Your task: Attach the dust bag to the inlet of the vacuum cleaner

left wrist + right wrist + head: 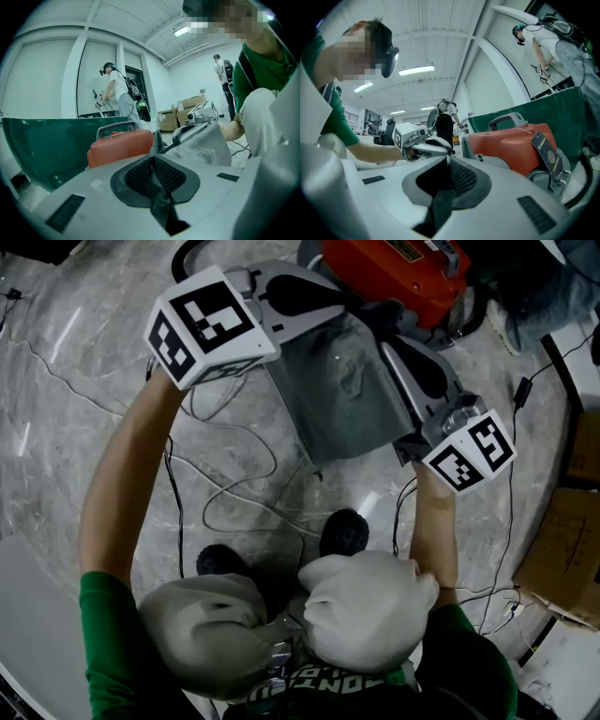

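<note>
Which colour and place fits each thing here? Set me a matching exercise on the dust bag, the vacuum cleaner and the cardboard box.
Things:
1. dust bag
2. vacuum cleaner
3. cardboard box

Descriptions:
A. brown, at the head view's right edge
B. grey, pinched by the left gripper and the right gripper
C. red, at the head view's top, beyond the bag

Pairs: 1-B, 2-C, 3-A
</note>
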The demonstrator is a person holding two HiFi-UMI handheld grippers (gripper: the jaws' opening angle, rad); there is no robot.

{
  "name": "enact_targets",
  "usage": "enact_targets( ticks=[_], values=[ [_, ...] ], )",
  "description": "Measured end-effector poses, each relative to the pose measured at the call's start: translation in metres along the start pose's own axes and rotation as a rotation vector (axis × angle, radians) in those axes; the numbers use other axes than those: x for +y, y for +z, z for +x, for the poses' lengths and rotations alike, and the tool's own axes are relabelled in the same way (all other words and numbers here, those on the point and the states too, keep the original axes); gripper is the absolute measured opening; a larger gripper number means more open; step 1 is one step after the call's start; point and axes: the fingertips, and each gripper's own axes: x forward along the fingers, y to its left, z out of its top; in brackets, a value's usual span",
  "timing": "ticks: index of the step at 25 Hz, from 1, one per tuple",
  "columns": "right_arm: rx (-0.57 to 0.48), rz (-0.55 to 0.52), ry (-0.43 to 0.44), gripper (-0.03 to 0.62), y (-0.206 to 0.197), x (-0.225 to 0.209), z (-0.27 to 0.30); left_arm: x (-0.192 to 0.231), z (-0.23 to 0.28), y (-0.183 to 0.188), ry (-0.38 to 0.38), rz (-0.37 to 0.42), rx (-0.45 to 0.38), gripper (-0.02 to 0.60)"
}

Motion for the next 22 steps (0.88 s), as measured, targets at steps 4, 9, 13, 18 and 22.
enact_targets(
  ticks=[4,9,13,18,22],
  values=[
    [0.028,-0.021,0.032,0.026,0.0011,0.0009,0.0034,-0.0006,-0.004,-0.0017,0.001,-0.002,-0.005,0.023],
    [0.051,-0.03,0.058,0.026,0.0028,-0.0011,0.0066,-0.0008,-0.0062,-0.0019,0.018,0.025,-0.002,0.023],
    [0.066,-0.035,0.077,0.026,0.0047,-0.0012,0.0098,-0.0007,-0.0086,-0.0039,0.037,0.025,-0.002,0.025],
    [0.045,-0.011,0.075,0.026,0.004,-0.0013,0.0061,0.0028,-0.0021,-0.0039,0.057,0.023,0.006,0.023],
    [0.027,0.031,0.071,0.028,0.0035,-0.0014,0.0046,0.0008,-0.0011,-0.0035,0.066,0.028,0.008,0.023]
  ],
)
